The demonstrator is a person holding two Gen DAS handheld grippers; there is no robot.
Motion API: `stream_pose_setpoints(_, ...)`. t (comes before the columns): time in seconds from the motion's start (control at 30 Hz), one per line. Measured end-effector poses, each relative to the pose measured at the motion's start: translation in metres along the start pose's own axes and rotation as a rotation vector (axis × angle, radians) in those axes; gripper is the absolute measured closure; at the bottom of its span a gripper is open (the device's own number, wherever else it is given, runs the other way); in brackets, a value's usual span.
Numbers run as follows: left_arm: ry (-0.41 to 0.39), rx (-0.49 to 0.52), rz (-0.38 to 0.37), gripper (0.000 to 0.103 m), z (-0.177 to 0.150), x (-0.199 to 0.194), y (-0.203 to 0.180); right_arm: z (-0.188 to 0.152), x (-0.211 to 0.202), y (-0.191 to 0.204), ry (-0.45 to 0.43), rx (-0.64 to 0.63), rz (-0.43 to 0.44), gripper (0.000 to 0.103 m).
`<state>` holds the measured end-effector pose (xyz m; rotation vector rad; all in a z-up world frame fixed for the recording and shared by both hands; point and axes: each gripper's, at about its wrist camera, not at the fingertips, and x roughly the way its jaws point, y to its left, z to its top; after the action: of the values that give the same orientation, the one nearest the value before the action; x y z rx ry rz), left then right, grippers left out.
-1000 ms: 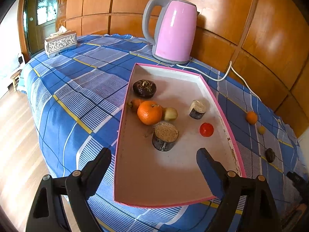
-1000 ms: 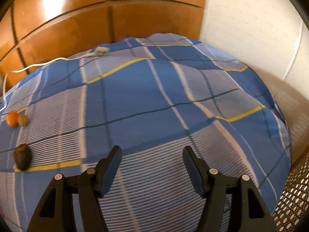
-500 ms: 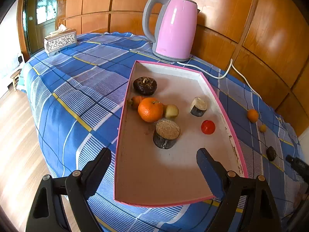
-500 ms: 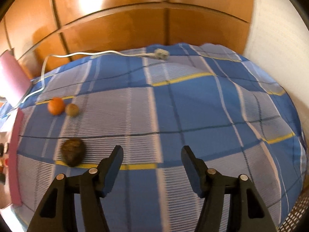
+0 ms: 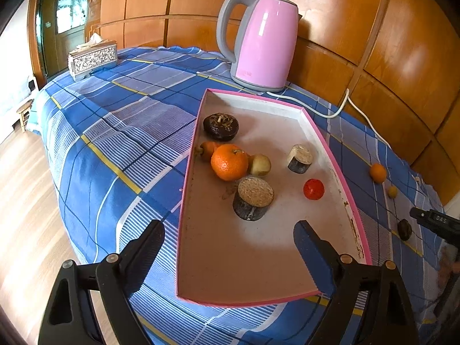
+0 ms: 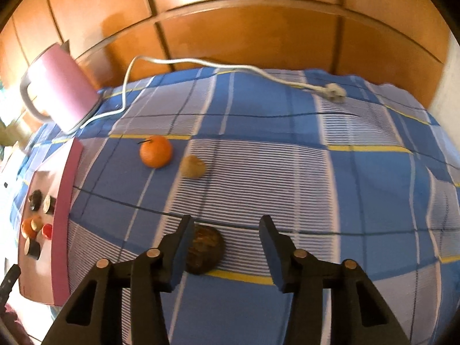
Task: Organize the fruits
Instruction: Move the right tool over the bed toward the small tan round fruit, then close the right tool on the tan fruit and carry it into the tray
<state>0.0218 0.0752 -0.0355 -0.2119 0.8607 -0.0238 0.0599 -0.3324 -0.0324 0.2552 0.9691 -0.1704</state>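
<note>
My right jaws [image 6: 227, 247] are closing, wide of the dark brown fruit [image 6: 204, 249] on the blue plaid cloth [image 6: 287, 172], which lies by the left pad. My left jaws [image 5: 227, 247] gape empty over the pink-rimmed tray [image 5: 316, 132] holding an orange [image 5: 229, 162] and other fruit.

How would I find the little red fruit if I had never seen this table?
Look for the big pink kettle at the back of the blue checked cloth. Right in front of it lies a long pink-edged tray with fruit inside. The red fruit sits alone toward the tray's right side, the only bright red, smooth, round thing; its neighbours are orange, pale or dark brown.
</note>
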Motion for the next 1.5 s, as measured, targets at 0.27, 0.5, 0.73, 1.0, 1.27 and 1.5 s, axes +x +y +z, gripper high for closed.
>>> stream_pose_setpoints(0.27, -0.005, -0.017, 0.006, 0.011, 0.002, -0.002, 0.007, 0.021, 0.022, 0.022, 0.052, -0.064, 0.022, 0.056)
stream_pose_setpoints(0.5, -0.001, -0.022, 0.003, 0.011, 0.004, -0.002, 0.008, 0.038, 0.040, 0.037, 0.067, -0.120, -0.004, 0.056)
stream_pose_setpoints(0.73, 0.005, -0.033, 0.009, 0.011, 0.003, 0.000, 0.011, 0.054, 0.057, 0.042, 0.078, -0.134, -0.041, 0.056)
stream_pose_setpoints(1.0, 0.006, -0.040, 0.014, 0.011, 0.004, 0.001, 0.014, 0.061, 0.077, 0.048, 0.118, -0.162, -0.063, 0.075)
stream_pose_setpoints(1.27, -0.001, -0.038, 0.011, 0.011, 0.004, -0.003, 0.013, 0.056, 0.068, 0.047, 0.105, -0.176, -0.041, 0.076)
stream_pose_setpoints(1.5, -0.018, -0.043, 0.010, 0.011, 0.004, -0.010, 0.013, 0.046, 0.050, 0.066, 0.060, -0.214, 0.004, 0.076)
